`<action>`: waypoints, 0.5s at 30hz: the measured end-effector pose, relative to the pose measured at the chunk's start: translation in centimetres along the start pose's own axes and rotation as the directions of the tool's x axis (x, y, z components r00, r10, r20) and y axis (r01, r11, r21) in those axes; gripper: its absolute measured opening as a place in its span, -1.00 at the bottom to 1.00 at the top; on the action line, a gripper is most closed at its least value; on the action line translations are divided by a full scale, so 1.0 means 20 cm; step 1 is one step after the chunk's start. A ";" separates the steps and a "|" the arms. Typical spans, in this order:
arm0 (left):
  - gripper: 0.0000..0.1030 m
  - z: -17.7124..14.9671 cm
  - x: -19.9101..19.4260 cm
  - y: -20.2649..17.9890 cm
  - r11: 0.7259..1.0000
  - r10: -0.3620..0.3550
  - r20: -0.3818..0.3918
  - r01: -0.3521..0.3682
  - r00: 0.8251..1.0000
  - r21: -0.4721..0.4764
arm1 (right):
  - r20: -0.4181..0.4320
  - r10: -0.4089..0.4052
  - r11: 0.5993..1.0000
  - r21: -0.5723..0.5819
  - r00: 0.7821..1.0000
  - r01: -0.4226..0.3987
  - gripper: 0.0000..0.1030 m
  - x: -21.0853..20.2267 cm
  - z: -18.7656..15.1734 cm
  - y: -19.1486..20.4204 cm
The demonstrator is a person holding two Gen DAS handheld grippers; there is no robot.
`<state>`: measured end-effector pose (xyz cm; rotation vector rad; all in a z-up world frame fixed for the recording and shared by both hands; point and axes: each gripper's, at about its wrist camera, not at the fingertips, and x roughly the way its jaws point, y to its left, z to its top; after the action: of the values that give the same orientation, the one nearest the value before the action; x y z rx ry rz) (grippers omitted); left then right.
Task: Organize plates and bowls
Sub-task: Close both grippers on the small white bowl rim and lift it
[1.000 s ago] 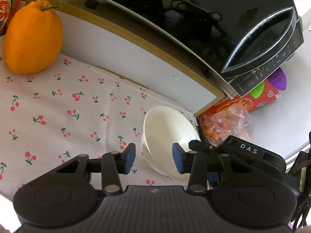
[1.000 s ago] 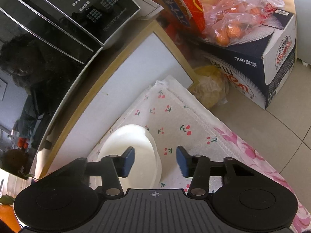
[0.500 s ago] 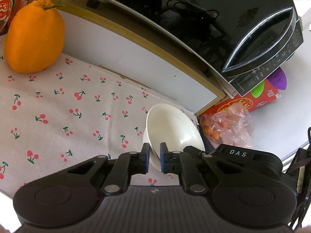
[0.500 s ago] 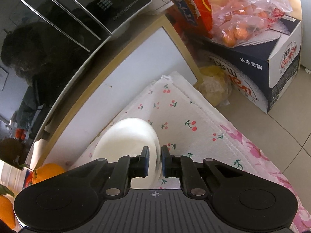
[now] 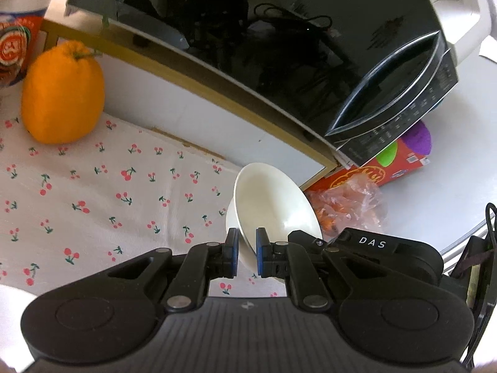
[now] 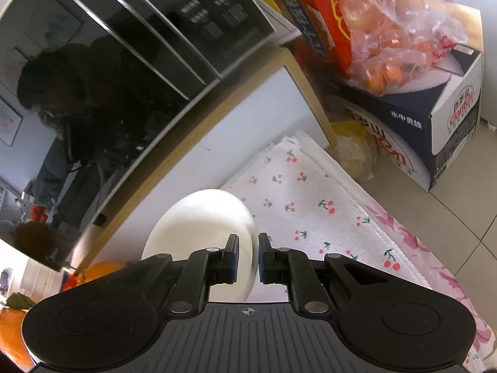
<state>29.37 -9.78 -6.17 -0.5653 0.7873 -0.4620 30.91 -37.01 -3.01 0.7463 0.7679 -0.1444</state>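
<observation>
Both sets of tongs, wide a second ago, have narrowed: the left tongs (image 5: 247, 253) pinch the near rim of the glossy white ceramic bowl (image 5: 273, 205) and the right tongs (image 6: 247, 256) its opposite rim. It has tilted up off the cherry-print cloth (image 5: 93, 205), probably mid-lift, before the black oven (image 5: 279, 46).

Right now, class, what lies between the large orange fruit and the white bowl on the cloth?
In the left wrist view, only bare cherry-print cloth lies between the orange fruit and the white bowl.
</observation>
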 end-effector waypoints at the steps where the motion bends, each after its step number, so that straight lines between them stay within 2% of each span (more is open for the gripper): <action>1: -0.81 0.01 -0.02 -0.01 1.000 -0.002 0.003 0.002 1.000 0.003 | 0.004 0.003 1.000 -0.002 1.000 -0.003 -0.78 -0.02 0.00 0.02; 15: -0.81 0.04 -0.35 -0.09 0.999 -0.046 0.032 0.047 0.998 -0.004 | 0.052 0.050 0.998 -0.036 0.997 -0.048 -0.77 -0.36 -0.02 0.24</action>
<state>25.32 -6.86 -1.00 -0.5949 0.7459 -0.4929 27.24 -34.31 4.36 0.7252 0.6999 -0.1058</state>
